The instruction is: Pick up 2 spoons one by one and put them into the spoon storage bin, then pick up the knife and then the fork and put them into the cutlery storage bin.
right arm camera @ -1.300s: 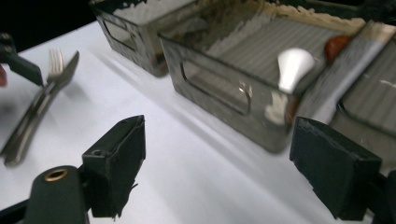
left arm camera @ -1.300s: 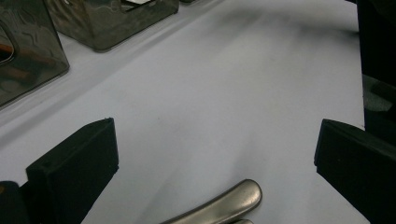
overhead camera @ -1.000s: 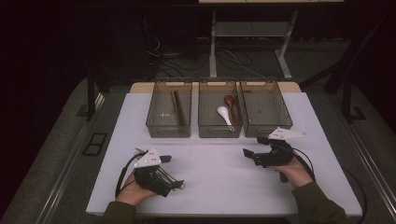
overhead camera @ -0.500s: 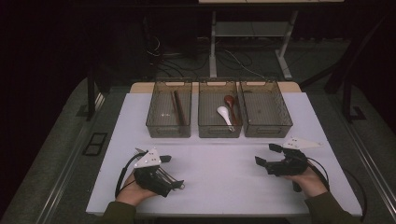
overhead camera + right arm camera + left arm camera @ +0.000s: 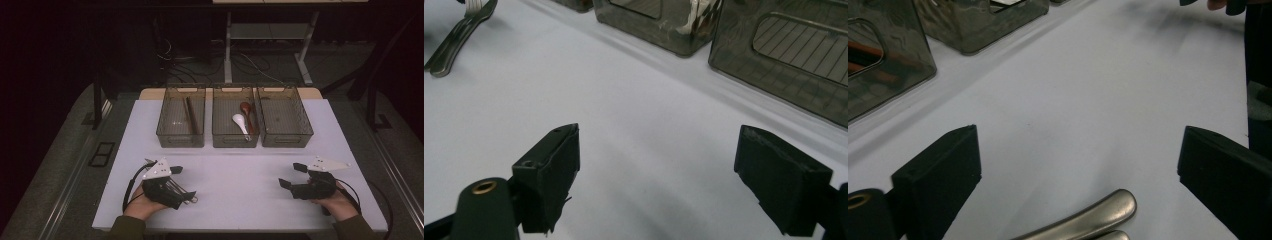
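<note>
My left gripper (image 5: 182,184) rests on the white table (image 5: 240,175) at the front left, pointing right, open. Metal cutlery (image 5: 184,194) lies under it; two dull metal handles (image 5: 1088,220) show low between the wide-apart jaws of this left gripper (image 5: 1080,140), not pinched. My right gripper (image 5: 291,175) sits at the front right, pointing left, open with nothing between its jaws. In the right gripper view, that gripper (image 5: 659,135) faces bare table, and metal forks (image 5: 459,30) lie far off at the top left.
Three smoky clear bins stand in a row at the back. The left bin (image 5: 181,137) holds dark sticks (image 5: 190,114). In the middle bin (image 5: 235,138) lie a white spoon (image 5: 240,122) and a brown spoon (image 5: 247,111). The right bin (image 5: 285,135) holds nothing visible.
My right gripper has drawn back from near the right bin toward the table's front right. The left gripper has stayed put.
</note>
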